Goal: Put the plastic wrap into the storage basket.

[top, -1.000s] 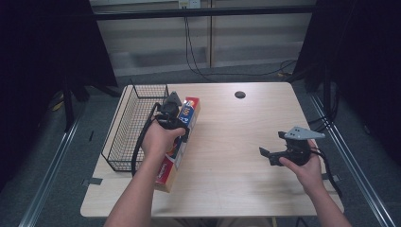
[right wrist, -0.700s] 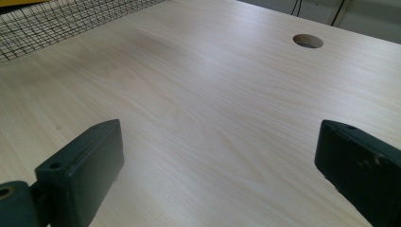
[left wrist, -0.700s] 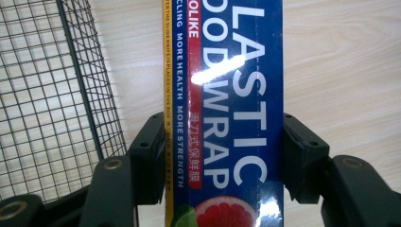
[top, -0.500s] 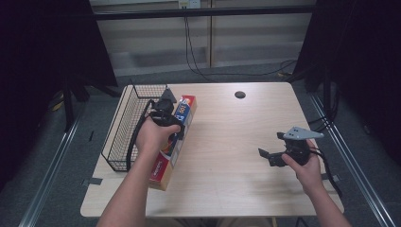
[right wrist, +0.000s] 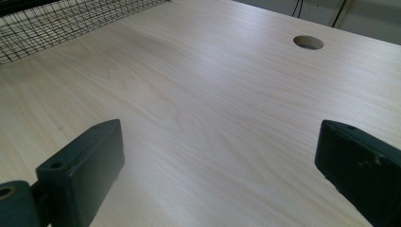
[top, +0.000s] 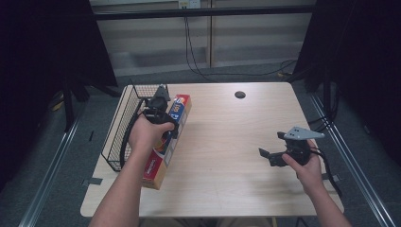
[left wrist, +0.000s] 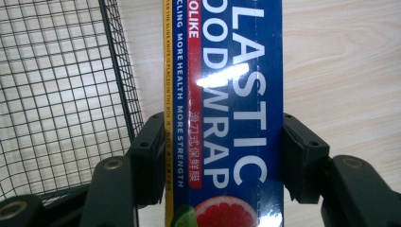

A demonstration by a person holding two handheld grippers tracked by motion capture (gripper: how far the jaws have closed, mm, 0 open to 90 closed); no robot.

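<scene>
Two jaws of the left gripper (left wrist: 224,156) were clamped on the sides of the wrap box (left wrist: 227,104), which lay on the table (top: 222,142) just beside the wire basket (top: 120,132). The right gripper (top: 265,156) hovered over bare wood well to the right, jaws wide apart

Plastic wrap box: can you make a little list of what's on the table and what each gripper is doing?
box: long plastic wrap box lying flat on the table, next to the basket
basket: black wire basket, at the table's left edge
left gripper: left gripper, jaws on both sides of the box
right gripper: right gripper, jaws wide apart over bare wood, holding nothing
hole: round hole near the far edge
</scene>
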